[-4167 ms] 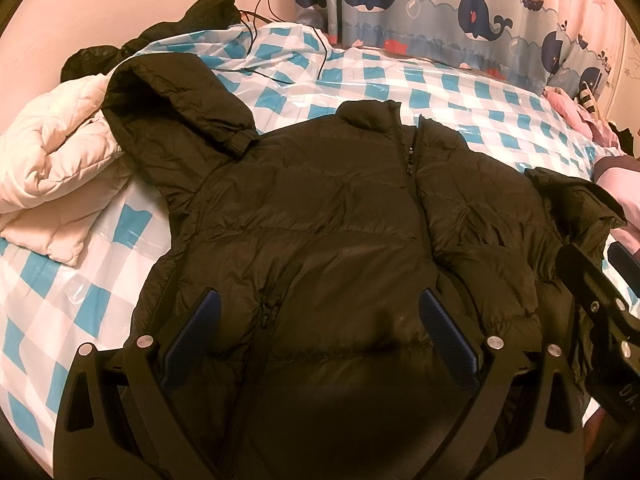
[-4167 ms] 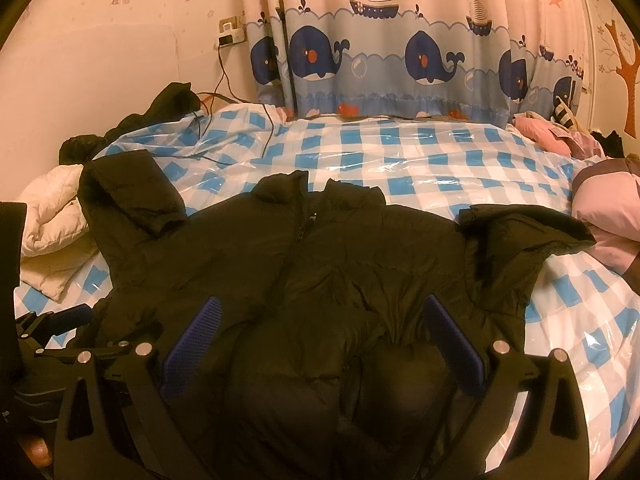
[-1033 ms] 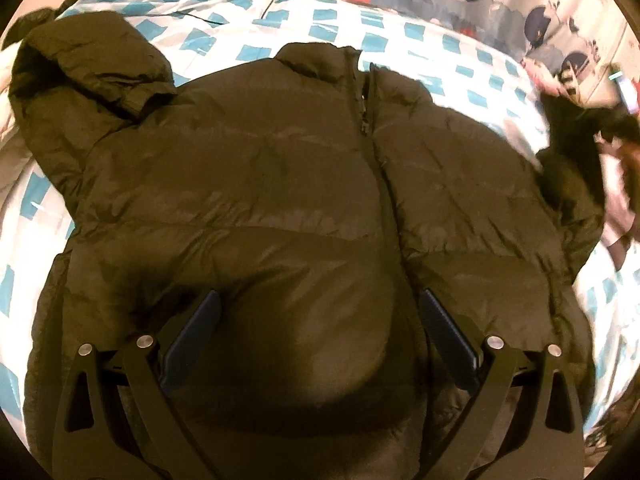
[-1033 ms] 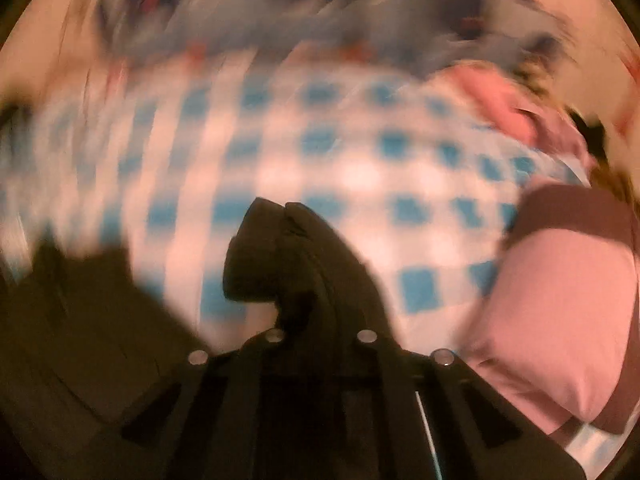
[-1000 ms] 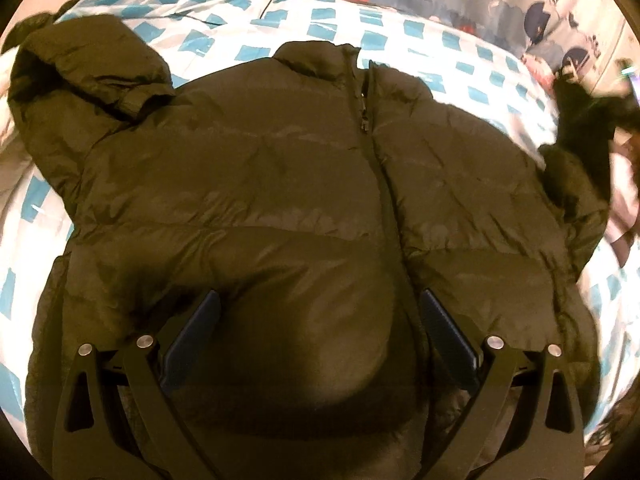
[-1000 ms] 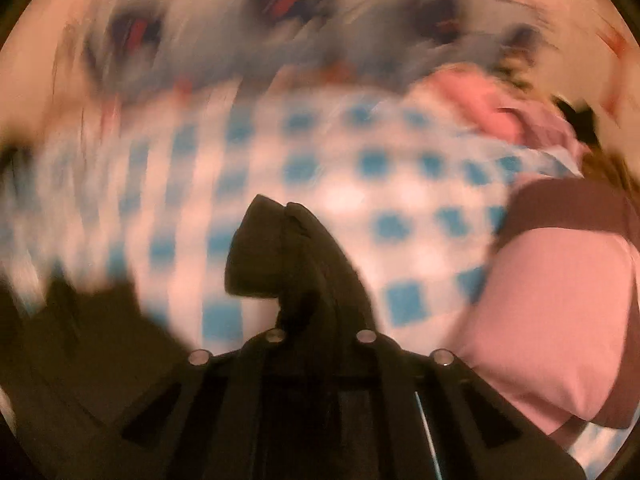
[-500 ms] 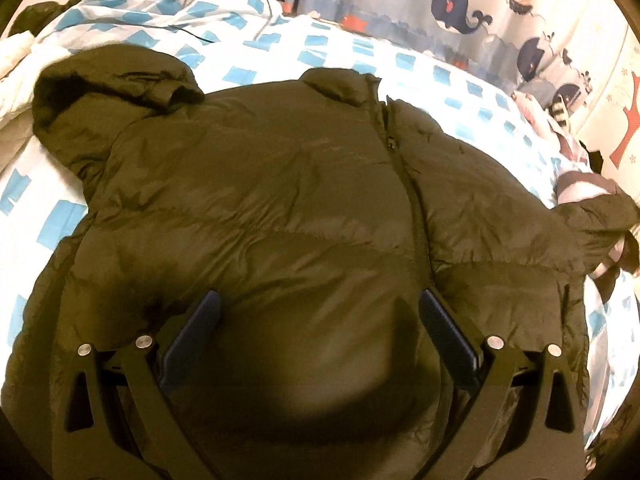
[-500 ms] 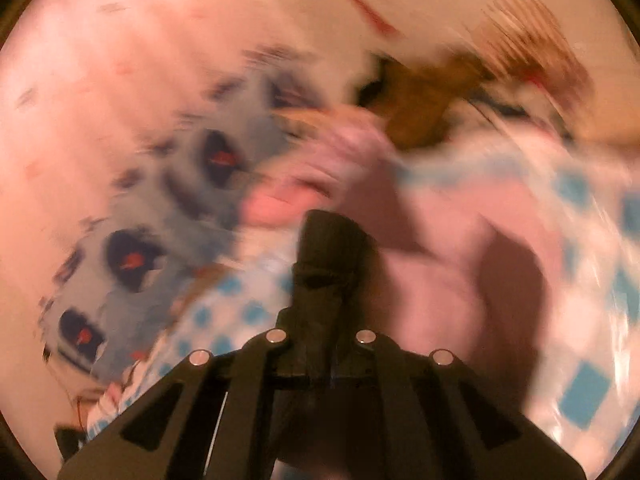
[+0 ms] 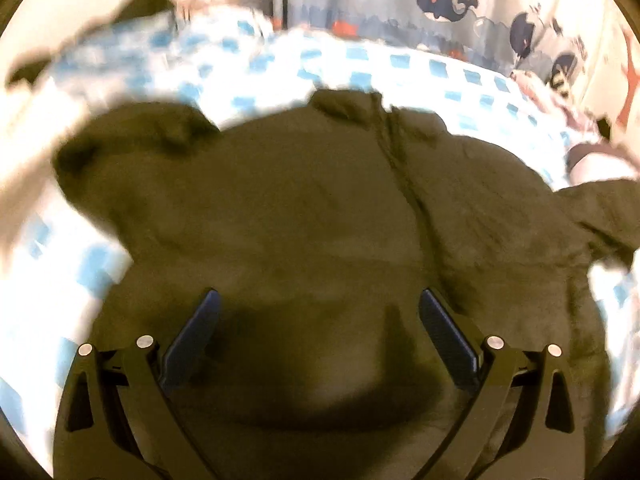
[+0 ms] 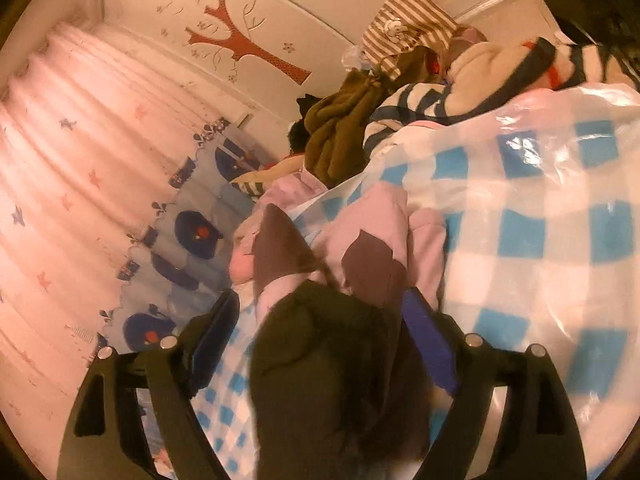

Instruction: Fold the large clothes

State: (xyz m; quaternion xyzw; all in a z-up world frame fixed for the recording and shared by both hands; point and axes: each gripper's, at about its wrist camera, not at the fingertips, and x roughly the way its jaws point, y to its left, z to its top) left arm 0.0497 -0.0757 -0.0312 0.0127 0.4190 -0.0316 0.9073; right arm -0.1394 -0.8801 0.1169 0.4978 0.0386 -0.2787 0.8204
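A: What did the left view show that the right did not?

B: The whole jacket (image 9: 304, 216), spread front-up on the checked sheet (image 9: 360, 60), filling the middle and lower frame, its zip running from top centre down. The left gripper (image 9: 320, 336) hung above the lower front with jaws wide apart and nothing between them. The view was blurred, most of all at upper left.

A: And the right view?

B: Only a sleeve (image 10: 332, 376), lying at bottom centre between the fingers of the right gripper (image 10: 320, 320). Its jaws were opening; the left pad stood clear of the cloth, and the right one I could not tell.

A: What had changed?

B: Half a second before, those jaws were clamped on the sleeve end. In the left view that sleeve, raised at the right edge a second ago, now lay stretched out to the right.

A: What lay around?

B: A pink and brown garment (image 10: 360, 248) just beyond the sleeve, a heap of clothes (image 10: 420, 96) at upper right, the whale curtain (image 10: 120, 184) on the left. The sleeve hid the sheet between the fingers.
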